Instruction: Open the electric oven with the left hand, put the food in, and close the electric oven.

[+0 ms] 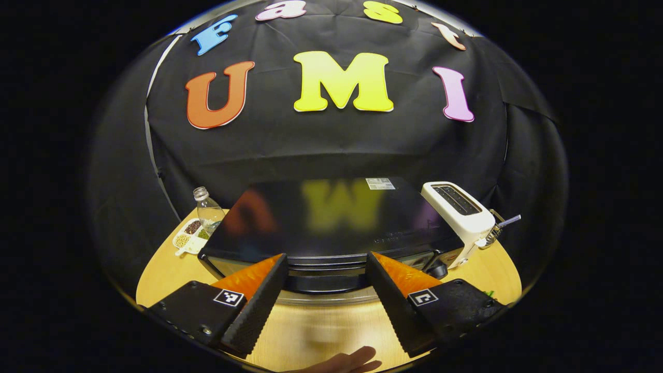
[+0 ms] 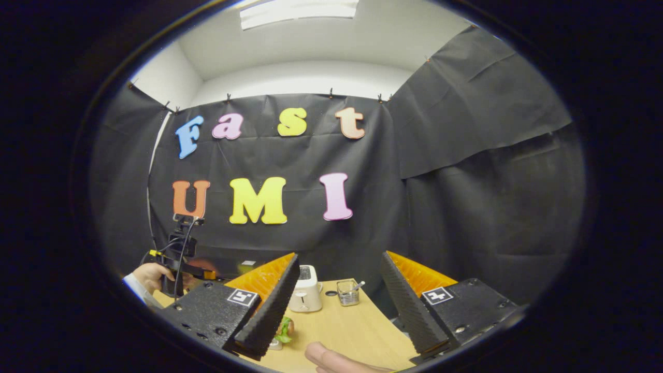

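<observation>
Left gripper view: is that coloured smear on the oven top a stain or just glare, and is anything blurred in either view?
Left gripper view: a soft reflection of the wall on the glossy black oven top, not a stain; fisheye curves the table edge. Right gripper view: ceiling light is blown out; the left gripper and hand at the rim look slightly smeared; toaster reads clearly.

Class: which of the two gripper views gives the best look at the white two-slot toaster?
The left gripper view: the white two-slot toaster sits beside the black electric oven, slots and side visible. In the right gripper view it appears farther off, partly hidden by a finger.
</observation>
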Tool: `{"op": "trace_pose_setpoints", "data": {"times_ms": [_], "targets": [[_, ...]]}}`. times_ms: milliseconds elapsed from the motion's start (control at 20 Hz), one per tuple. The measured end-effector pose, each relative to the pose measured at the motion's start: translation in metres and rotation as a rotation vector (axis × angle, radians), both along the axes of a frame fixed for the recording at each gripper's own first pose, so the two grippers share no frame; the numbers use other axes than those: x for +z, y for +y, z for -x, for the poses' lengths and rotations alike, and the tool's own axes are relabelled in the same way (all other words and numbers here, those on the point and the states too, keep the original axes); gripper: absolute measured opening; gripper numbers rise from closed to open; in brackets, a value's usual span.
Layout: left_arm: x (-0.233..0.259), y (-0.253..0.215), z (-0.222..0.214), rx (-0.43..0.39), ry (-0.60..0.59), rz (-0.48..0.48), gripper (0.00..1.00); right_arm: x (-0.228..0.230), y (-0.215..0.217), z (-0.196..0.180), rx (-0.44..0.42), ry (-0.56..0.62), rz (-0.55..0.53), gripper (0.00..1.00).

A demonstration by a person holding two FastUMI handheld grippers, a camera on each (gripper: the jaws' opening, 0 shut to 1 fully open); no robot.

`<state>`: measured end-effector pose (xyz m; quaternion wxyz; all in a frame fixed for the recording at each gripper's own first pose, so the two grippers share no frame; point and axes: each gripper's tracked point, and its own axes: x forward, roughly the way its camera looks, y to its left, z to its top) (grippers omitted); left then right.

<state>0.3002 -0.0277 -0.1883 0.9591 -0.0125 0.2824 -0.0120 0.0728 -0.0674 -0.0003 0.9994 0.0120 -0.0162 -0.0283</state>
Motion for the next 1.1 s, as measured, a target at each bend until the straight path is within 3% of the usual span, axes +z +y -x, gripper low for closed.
{"op": "trace_pose_setpoints", "data": {"times_ms": [450, 500, 650, 700, 750, 800, 850, 950, 1000, 1050, 1100], "targets": [[-0.006, -0.001, 0.03, -0.01, 0.022, -0.002, 1.0, -0.017, -0.003, -0.007, -0.003, 0.037, -0.001, 0.89], [-0.008, -0.001, 0.039, -0.012, 0.011, -0.005, 1.0, -0.017, -0.002, -0.008, -0.002, 0.039, -0.002, 1.0], [-0.015, -0.002, 0.057, -0.016, 0.018, -0.004, 1.0, -0.019, 0.0, -0.008, 0.002, 0.041, 0.004, 1.0], [-0.017, -0.002, 0.064, -0.017, 0.016, -0.005, 1.0, -0.019, 0.001, -0.007, 0.005, 0.039, 0.005, 0.89], [-0.02, -0.002, 0.071, -0.02, 0.014, -0.007, 1.0, -0.019, 0.003, -0.007, 0.006, 0.038, 0.008, 1.0], [-0.023, -0.002, 0.077, -0.02, 0.01, -0.005, 1.0, -0.019, 0.003, -0.006, 0.008, 0.037, 0.011, 1.0], [-0.027, -0.002, 0.084, -0.017, 0.01, 0.002, 1.0, -0.02, 0.004, -0.006, 0.007, 0.037, 0.013, 0.89], [-0.035, -0.002, 0.096, -0.016, 0.009, 0.004, 0.99, -0.02, 0.006, -0.006, 0.011, 0.037, 0.012, 0.89], [-0.039, -0.002, 0.103, -0.017, 0.012, -0.001, 0.99, -0.021, 0.008, -0.006, 0.014, 0.038, 0.013, 1.0], [-0.045, -0.002, 0.11, -0.019, 0.019, -0.004, 0.98, -0.023, 0.01, -0.005, 0.016, 0.039, 0.015, 0.89], [-0.051, -0.002, 0.115, -0.017, 0.019, -0.001, 0.99, -0.025, 0.011, -0.006, 0.018, 0.042, 0.017, 0.89]]}}
